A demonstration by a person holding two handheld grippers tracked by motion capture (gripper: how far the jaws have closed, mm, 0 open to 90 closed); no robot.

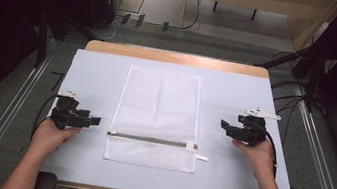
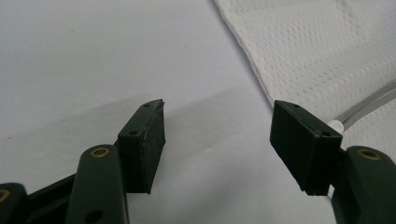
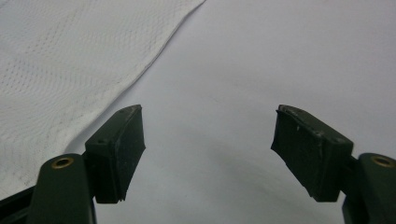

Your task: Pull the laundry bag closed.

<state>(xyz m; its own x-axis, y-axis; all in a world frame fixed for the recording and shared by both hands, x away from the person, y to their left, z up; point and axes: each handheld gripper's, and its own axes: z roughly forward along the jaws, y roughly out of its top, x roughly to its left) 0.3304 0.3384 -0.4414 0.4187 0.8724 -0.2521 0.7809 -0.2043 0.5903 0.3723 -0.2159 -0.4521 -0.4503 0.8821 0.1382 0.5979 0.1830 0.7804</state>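
Note:
A white mesh laundry bag (image 1: 157,118) lies flat in the middle of the pale blue table cover (image 1: 94,71), with a grey zipper (image 1: 149,139) across its near part and a white pull tab (image 1: 201,157) at the right end. My left gripper (image 1: 95,121) rests on the cover left of the bag, jaws open and empty. In the left gripper view the left gripper (image 2: 217,140) points at the mesh bag (image 2: 322,51) edge. My right gripper (image 1: 223,126) sits right of the bag, open and empty. The right gripper view shows the right gripper (image 3: 208,149) over bare cover, with the mesh bag (image 3: 60,60) at upper left.
The wooden table edge (image 1: 177,58) shows at the far side. Metal floor rails (image 1: 6,116) run along both sides of the table, with cables (image 1: 286,104) and dark equipment stands (image 1: 44,30) around. Bare cover lies left and right of the bag.

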